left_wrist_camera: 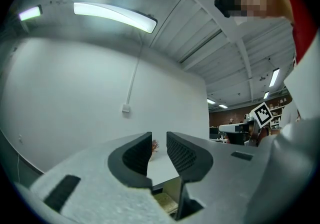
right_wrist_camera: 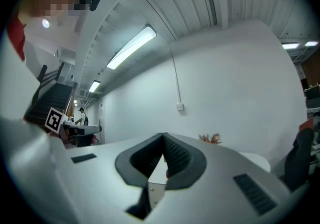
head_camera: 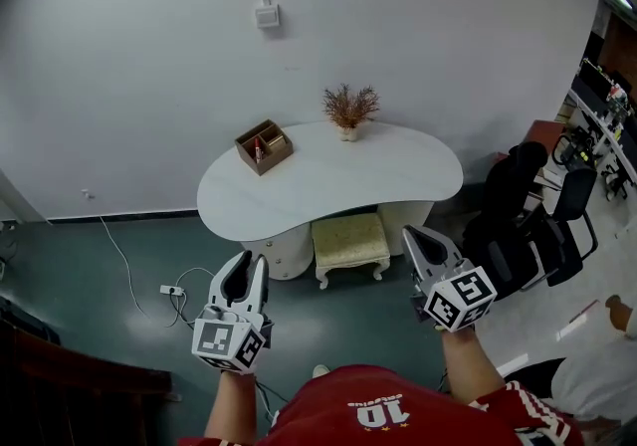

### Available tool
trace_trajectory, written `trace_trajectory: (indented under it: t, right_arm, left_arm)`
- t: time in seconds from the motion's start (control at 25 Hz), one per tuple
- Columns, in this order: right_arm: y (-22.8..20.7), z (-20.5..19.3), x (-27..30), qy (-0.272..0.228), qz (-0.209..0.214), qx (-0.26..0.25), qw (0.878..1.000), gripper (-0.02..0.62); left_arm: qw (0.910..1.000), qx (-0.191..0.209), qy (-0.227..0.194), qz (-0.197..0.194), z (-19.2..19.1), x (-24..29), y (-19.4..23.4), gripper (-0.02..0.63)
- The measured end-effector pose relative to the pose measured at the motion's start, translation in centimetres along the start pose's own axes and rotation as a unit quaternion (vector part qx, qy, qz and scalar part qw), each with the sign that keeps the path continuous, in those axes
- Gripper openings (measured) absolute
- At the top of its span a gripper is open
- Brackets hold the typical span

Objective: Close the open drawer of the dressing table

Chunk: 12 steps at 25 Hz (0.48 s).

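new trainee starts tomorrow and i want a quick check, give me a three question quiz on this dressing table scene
1. True or false: the wooden box stands on the dressing table.
2. What stands partly under the table? A) cushioned stool B) laundry basket C) bin
3. Fill in: the jaws of the ___ gripper meet at the tips.
Key: 1 true; 2 A; 3 right. The right gripper is shut. The left gripper has a narrow gap with nothing in it.
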State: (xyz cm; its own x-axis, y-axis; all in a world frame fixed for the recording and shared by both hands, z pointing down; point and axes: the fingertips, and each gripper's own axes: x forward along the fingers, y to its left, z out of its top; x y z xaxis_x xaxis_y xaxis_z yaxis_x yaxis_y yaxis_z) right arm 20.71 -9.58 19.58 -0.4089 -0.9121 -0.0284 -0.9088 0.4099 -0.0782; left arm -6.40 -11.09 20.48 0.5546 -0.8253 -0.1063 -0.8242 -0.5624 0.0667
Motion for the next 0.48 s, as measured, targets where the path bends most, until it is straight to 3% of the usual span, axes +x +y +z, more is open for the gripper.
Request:
trace_trajectory:
  t: [0.2, 0.48]
  right_arm:
    - [-0.1, 0.7, -2.1, -0.021, 0.004, -0.005, 1.0, 0.003]
    - [-0.2, 0.5, -3.1, -0.026, 0.004, -0.002, 1.0, 0.002]
  left_arm:
    - [0.9996, 0.009, -0.018, 0.018, 1.0, -1.3, -2.2, 0.025]
    - [0.9994, 0.016, -0.023, 0.02, 1.3, -2.0, -3.6, 0.0]
